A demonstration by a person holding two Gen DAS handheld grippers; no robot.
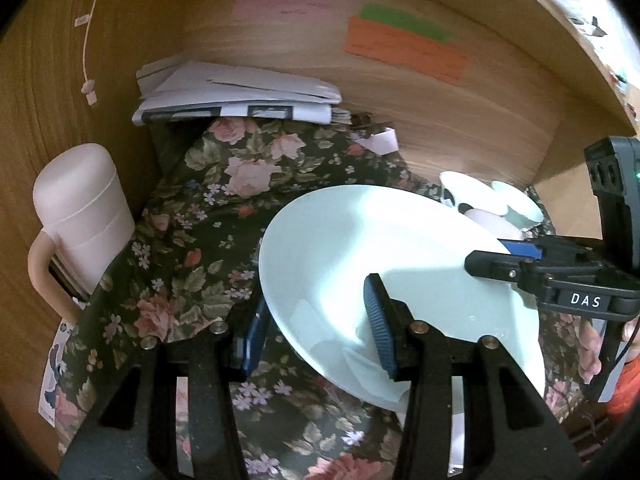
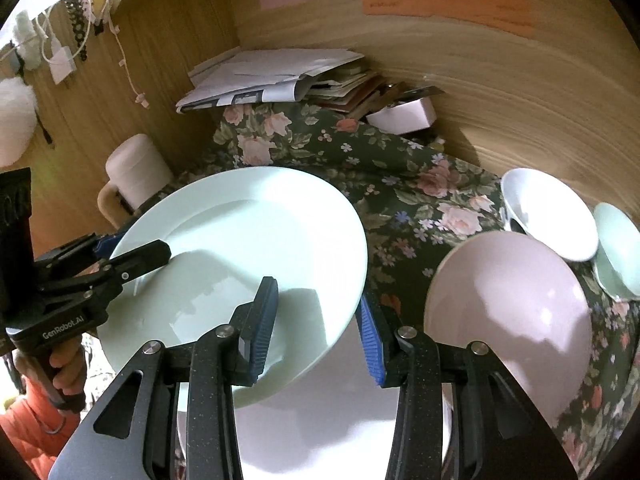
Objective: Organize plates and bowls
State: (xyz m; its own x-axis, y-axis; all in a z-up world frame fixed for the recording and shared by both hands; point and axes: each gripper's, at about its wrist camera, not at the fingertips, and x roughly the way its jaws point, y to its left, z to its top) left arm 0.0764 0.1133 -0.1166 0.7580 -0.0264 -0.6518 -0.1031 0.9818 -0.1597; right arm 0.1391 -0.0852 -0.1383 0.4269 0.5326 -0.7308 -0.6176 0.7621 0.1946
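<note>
A large white plate [image 1: 360, 248] [image 2: 248, 240] hangs tilted above the floral cloth [image 1: 224, 200], held at two sides of its rim. My left gripper [image 1: 316, 332] is shut on its near-left rim, one pad on the plate's face and one under it. My right gripper [image 2: 316, 328] is shut on the opposite rim the same way. Each gripper also shows in the other's view: the right gripper [image 1: 492, 258] and the left gripper [image 2: 132, 252]. Another white plate [image 2: 320, 420] lies below. To the right stand a pink bowl [image 2: 508, 312], a white bowl [image 2: 548, 212] and a pale green bowl [image 2: 618, 248].
A pale pink lidded mug [image 1: 80, 216] stands at the left by the wooden side wall. A stack of papers [image 1: 236, 92] and a small white box [image 2: 404, 114] sit at the back against the wooden panel with coloured notes [image 1: 404, 44]. A hand [image 2: 68, 364] grips the left handle.
</note>
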